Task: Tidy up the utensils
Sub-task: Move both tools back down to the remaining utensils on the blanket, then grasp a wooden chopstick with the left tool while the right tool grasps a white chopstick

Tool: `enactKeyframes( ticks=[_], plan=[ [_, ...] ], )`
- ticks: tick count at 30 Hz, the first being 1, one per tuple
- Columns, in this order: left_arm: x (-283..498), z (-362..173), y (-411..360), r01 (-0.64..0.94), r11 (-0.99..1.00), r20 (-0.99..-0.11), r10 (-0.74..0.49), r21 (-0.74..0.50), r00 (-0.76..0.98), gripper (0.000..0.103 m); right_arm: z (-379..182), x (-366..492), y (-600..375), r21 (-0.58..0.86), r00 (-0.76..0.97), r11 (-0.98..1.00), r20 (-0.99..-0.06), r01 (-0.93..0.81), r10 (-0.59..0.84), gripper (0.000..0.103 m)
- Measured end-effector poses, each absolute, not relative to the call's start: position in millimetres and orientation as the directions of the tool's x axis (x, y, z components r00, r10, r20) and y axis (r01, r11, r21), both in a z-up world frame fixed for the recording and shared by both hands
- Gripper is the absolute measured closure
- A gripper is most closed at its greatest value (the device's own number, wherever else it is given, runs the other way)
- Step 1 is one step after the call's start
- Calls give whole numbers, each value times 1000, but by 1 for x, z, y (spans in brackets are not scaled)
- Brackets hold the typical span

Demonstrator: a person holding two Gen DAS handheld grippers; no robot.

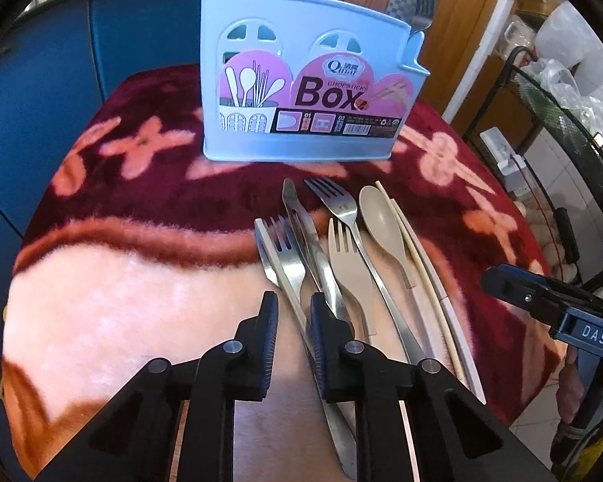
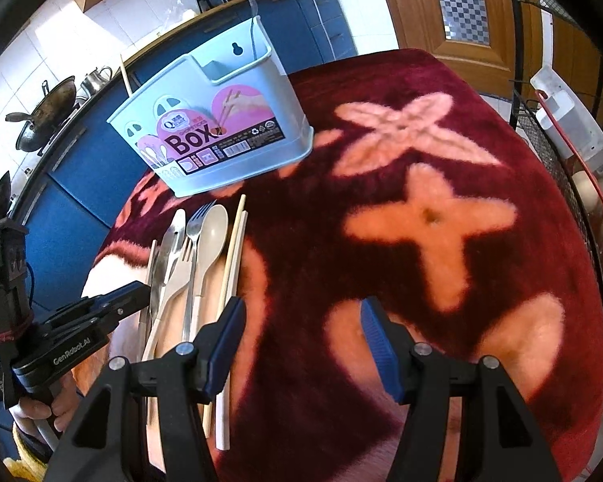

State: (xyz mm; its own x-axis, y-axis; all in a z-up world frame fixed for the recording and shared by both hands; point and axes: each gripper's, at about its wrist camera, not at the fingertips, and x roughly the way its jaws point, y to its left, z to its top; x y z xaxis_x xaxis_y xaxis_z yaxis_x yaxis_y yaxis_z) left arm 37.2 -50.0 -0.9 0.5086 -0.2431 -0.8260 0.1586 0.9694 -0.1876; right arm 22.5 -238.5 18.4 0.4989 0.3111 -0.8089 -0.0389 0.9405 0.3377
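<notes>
Left gripper [image 1: 294,323] fingers apart, straddling steel fork [image 1: 287,259] handle; should centre, then close firmly. Right gripper [image 2: 303,331] wide apart, idle. Utensils at 6 o'clock of box [image 1: 301,76]; box holds one fork.

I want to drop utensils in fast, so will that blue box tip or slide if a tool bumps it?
The blue box stands tall on a narrower base, so a knock near its rim could probably tip it. It looks like thin plastic and holds only a fork and a few other pieces, so it is likely light. The fuzzy blanket under it probably resists sliding.
</notes>
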Motion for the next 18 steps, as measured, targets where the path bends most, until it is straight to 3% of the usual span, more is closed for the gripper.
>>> enactKeyframes(
  ticks=[9,18],
  plan=[
    [35,1,-46,154,962,-814,-274,-226,512,95,18,22,-238,336,498,940,-807,-51,316,41],
    [32,8,-28,106,981,-804,-196,-165,561,96,20,26,-224,330,453,938,-823,-107,341,42]
  ],
)
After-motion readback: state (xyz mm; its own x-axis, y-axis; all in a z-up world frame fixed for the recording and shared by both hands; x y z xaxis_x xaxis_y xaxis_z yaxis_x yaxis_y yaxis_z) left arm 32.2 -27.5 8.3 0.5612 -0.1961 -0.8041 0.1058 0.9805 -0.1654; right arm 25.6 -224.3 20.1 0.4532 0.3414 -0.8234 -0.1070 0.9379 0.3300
